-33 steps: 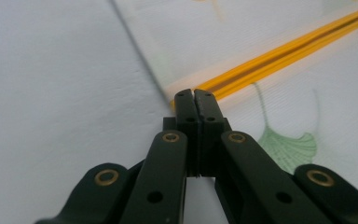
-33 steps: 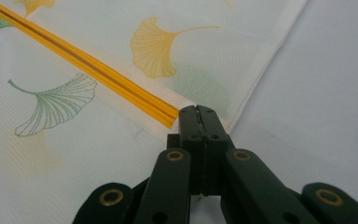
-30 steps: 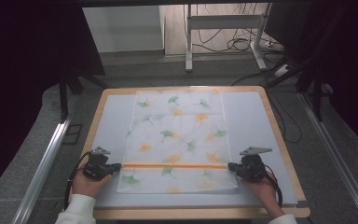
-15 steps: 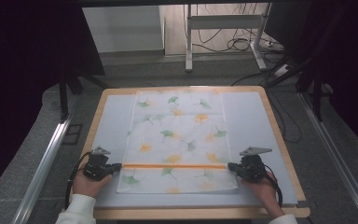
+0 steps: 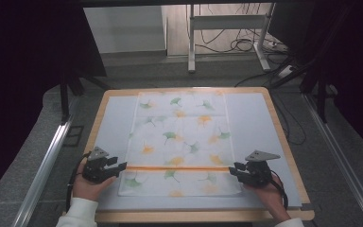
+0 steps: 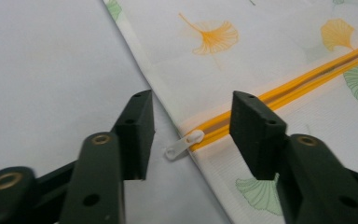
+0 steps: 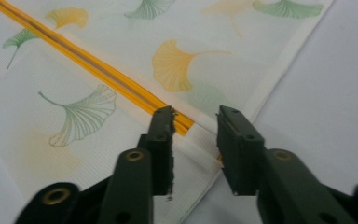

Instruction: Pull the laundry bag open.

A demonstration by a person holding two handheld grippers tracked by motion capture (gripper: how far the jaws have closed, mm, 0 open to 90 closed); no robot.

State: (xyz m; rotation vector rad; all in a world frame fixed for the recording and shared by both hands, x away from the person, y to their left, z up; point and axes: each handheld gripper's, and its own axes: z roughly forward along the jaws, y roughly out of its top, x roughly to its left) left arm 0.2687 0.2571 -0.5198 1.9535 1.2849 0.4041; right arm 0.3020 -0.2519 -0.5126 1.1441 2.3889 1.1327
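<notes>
- At the lower centre of the left gripper view, the left gripper stands spread with nothing pinched; its jaws have just been opening, and the white zipper pull lies between them, untouched. If it shuts slightly off, the small flat tab likely slips out or the mesh gets pinched with it.
- Low in the right gripper view, the right gripper is also parted, its jaws just opened, straddling the far end of the orange zipper without pressing it. Without that end held, a tug on the pull probably drags the whole bag.
- Across the middle of the high view, the ginkgo-print laundry bag lies flat on the desk; loose fabric may bunch and jam the slider.
</notes>
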